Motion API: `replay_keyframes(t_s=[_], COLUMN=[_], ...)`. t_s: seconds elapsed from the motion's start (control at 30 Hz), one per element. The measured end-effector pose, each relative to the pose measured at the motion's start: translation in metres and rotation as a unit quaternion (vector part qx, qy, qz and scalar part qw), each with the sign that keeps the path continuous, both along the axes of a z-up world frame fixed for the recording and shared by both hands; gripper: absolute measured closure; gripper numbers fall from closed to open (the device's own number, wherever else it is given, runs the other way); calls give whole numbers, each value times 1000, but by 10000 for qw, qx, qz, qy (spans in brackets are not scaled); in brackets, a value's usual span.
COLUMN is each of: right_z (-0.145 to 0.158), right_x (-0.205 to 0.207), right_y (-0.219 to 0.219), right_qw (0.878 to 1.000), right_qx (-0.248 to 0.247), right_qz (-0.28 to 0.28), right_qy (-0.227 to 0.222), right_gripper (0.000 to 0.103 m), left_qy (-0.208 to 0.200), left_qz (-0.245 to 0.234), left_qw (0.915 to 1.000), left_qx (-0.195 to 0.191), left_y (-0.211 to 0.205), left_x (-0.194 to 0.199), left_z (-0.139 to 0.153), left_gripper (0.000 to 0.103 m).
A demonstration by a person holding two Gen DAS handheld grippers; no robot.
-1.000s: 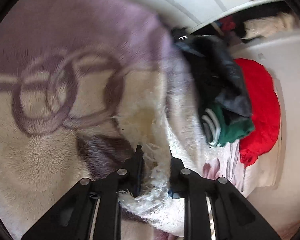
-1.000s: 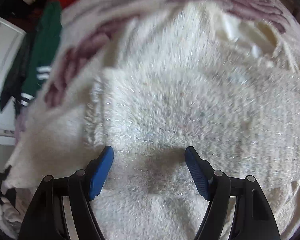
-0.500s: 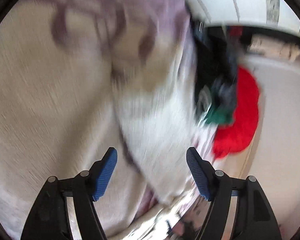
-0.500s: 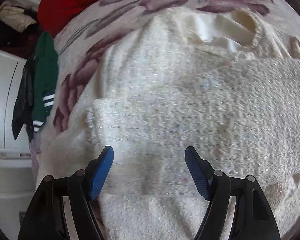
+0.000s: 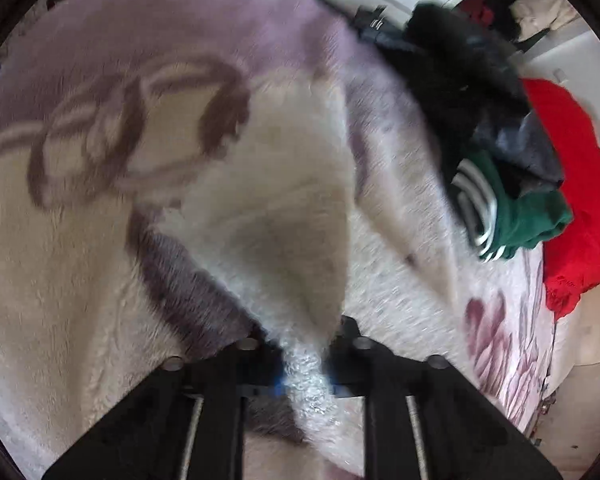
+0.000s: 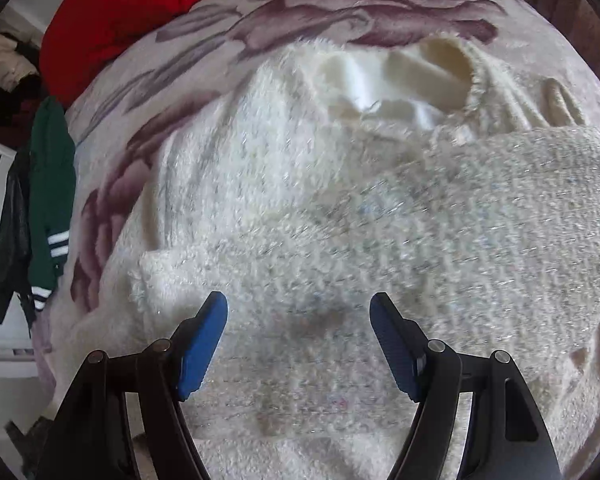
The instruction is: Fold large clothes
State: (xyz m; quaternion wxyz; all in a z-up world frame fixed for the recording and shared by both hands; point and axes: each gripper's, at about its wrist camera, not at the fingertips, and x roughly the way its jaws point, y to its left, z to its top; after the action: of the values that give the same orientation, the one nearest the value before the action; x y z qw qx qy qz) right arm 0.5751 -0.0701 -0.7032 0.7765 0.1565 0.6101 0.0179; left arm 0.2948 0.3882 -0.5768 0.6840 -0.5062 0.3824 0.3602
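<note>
A fluffy cream-white sweater [image 6: 340, 216] lies partly folded on a blanket, its neck opening at the far side. My right gripper [image 6: 299, 320] is open just above its folded middle, holding nothing. In the left wrist view my left gripper [image 5: 304, 354] is shut on a raised fold of the same white sweater [image 5: 284, 216], which rises ahead of the fingers. The view is blurred.
The blanket [image 6: 380, 4] is cream and mauve with a rose pattern; it also shows in the left wrist view [image 5: 80, 160]. A pile of black, green striped [image 5: 516, 216] and red clothes [image 5: 576, 200] lies at the right there. White furniture stands behind.
The left gripper was shut on the sweater, opened half a second ago, and is now shut on a fold of it again. The right gripper stayed open and drew back slightly.
</note>
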Motion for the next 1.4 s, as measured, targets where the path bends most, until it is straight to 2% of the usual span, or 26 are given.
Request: replay_keyframes(t_s=[0.17, 0.2, 0.3, 0.33, 0.4, 0.5, 0.6, 0.73, 0.77, 0.83, 0.87, 0.93, 1.03, 1.07, 1.13, 1.23, 1.33, 1.37, 1.4], right_z=[3, -1, -27, -26, -21, -9, 3, 16, 18, 24, 24, 25, 26, 26, 24, 18, 14, 14, 14], right_x=[-12, -13, -10, -10, -8, -10, -20, -39, -41, -56, -60, -73, -95, -101, -115, -130, -139, -143, -147], right_y=[26, 32, 46, 43, 33, 0, -44, -116, -133, -178, -195, -235, -291, -310, -338, -374, -395, -404, -410], right_qw=[9987, 9982, 9955, 9960, 9961, 9937, 9911, 9882, 9877, 9843, 9825, 9768, 9670, 9644, 9608, 9597, 9609, 9613, 9618], right_qx=[25, 14, -84, -24, 256, 940, 1269, 1375, 1348, 1333, 1347, 1369, 1406, 1405, 1374, 1270, 1185, 1170, 1167], right_qz=[445, 562, 857, 816, 751, 456, 11, -608, -747, -1129, -1263, -1627, -2109, -2224, -2388, -2477, -2454, -2440, -2417], right_qy=[-249, -207, 399, 356, 384, 415, 394, 294, 278, 240, 233, 265, 271, 271, 301, 397, 491, 515, 531], right_gripper=[27, 27, 27, 27, 27, 27, 27, 27, 27, 27, 27, 27, 27, 27, 27, 27, 27, 27, 27], left_qy=[-836, -920, -1096, -1121, -1123, -1103, -1043, -913, -965, -1000, -1051, -1130, -1181, -1167, -1029, -540, 100, 228, 269], left_qz=[303, 340, 304, 232, 31, -534, -1359, -2669, -3133, -3741, -4201, -4810, -5559, -5833, -6166, -6574, -6731, -6784, -6823], left_qw=[9960, 9951, 9934, 9931, 9923, 9855, 9682, 9269, 9087, 8819, 8610, 8333, 7965, 7799, 7571, 7306, 7185, 7139, 7107], left_qx=[98, 88, 136, 242, 519, 1170, 1825, 2477, 2587, 2688, 2667, 2481, 2065, 1946, 1896, 1765, 1750, 1721, 1693], left_y=[2, -3, -11, -13, -23, -51, -96, -184, -221, -276, -319, -384, -475, -513, -558, -616, -631, -632, -629], left_x=[-16, -25, -24, -26, -22, -8, 25, 77, 93, 109, 123, 138, 154, 158, 161, 169, 170, 169, 166], left_z=[34, 38, 56, 63, 84, 121, 149, 167, 170, 169, 164, 153, 123, 108, 86, 43, 12, 9, 9], left_gripper=[98, 98, 98, 98, 98, 98, 98, 98, 98, 98, 98, 98, 98, 98, 98, 98, 94, 90, 77])
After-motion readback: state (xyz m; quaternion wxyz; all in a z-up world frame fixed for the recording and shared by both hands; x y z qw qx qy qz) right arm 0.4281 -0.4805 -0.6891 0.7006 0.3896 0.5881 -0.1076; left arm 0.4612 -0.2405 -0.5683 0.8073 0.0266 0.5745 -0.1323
